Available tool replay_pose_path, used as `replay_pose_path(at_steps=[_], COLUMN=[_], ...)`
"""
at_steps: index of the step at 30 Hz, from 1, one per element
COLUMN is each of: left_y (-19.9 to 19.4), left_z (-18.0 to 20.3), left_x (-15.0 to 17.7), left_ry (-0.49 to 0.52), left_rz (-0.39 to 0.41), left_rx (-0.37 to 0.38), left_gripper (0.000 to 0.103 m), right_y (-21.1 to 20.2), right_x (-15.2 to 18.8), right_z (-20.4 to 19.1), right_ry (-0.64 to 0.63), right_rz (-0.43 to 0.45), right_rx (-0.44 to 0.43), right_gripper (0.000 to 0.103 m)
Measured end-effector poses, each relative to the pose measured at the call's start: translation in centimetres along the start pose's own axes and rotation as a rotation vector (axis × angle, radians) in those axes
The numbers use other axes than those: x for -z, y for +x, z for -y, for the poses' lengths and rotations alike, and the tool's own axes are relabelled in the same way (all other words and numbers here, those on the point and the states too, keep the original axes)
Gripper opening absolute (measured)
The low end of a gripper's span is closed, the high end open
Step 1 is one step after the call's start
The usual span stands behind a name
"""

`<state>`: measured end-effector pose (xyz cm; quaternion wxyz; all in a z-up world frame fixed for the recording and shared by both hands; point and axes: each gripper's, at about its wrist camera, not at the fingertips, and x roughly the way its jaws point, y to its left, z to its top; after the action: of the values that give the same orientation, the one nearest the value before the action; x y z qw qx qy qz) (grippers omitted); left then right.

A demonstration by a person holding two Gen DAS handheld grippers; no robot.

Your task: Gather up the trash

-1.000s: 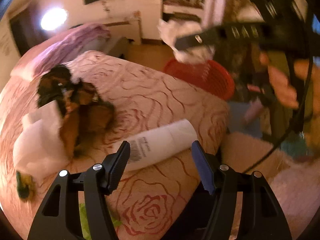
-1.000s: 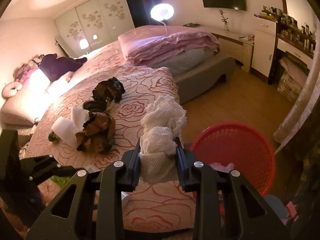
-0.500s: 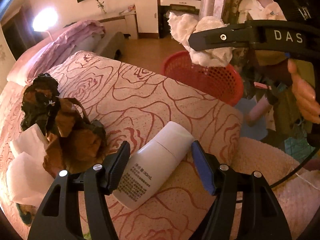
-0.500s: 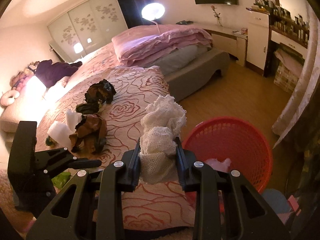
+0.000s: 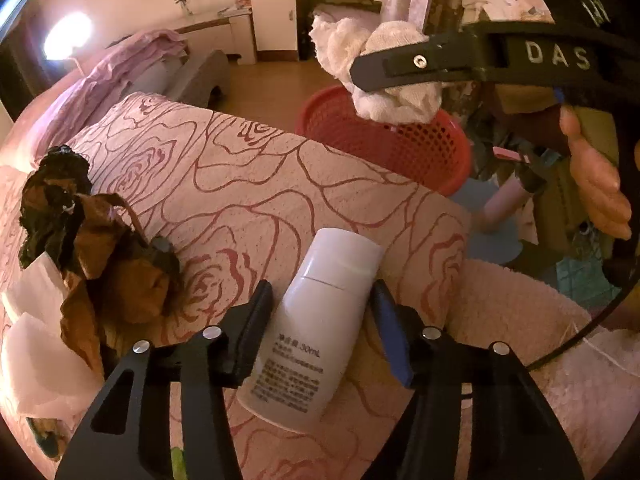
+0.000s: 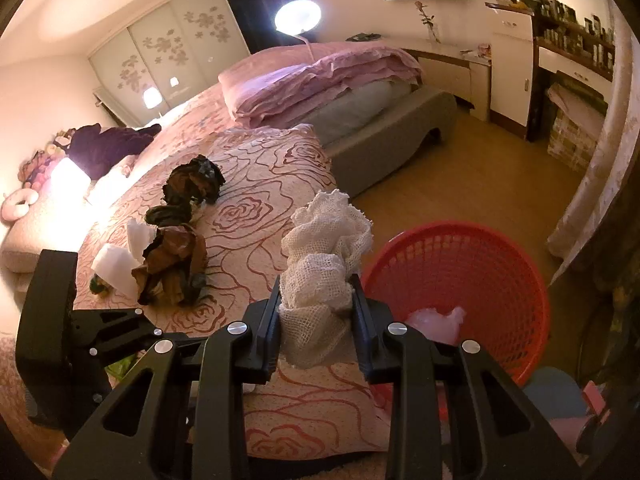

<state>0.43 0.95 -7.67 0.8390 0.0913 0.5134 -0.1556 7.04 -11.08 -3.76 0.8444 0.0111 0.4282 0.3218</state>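
Note:
A white bottle [image 5: 320,320] lies on the rose-patterned bedspread [image 5: 240,168]. My left gripper [image 5: 322,316] is open, one finger on each side of the bottle, not clamped. My right gripper [image 6: 316,308] is shut on a wad of white mesh cloth [image 6: 324,256], held above the bed edge left of the red basket [image 6: 460,264]; cloth [image 5: 384,76] and basket [image 5: 404,148] also show in the left wrist view. Crumpled brown and black trash [image 5: 100,256] with white tissue [image 5: 36,352] lies left of the bottle.
The basket stands on the wood floor beside the bed and holds a pink scrap [image 6: 436,320]. A second dark trash clump [image 6: 192,184] lies further up the bed. A folded pink duvet [image 6: 320,76] and cabinets [image 6: 512,80] lie beyond.
My left gripper has moved forward over the white bottle, which now sits between its fingers. My right gripper with the cloth has shifted slightly towards the basket.

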Motion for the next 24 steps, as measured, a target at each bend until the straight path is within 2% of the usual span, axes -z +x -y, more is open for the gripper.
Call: replay_pose_path(at_steps=[10,19,24], left_y=[-0.1,-1.1,-1.9], left_z=[-1.4,-3.1,-3.8], left_x=[-0.1,0.3,-0.1], left_ry=[-0.088,-0.210,-0.257], left_rz=[0.042,0.089,0.119], left_rx=[0.050,0.080,0.070], left_gripper=[0.039,0.038,0.038], right_y=[0.3,0.2,-0.2], right_x=[0.4,0.3,0.0], right_z=[0.3,0.3,0.1], right_ry=[0.014,0.010,0.003], right_rz=[-0.009,-0.008,-0.003], right_rx=[-0.001,0.004,0.011], right_gripper=[0.030,0.030,0.030])
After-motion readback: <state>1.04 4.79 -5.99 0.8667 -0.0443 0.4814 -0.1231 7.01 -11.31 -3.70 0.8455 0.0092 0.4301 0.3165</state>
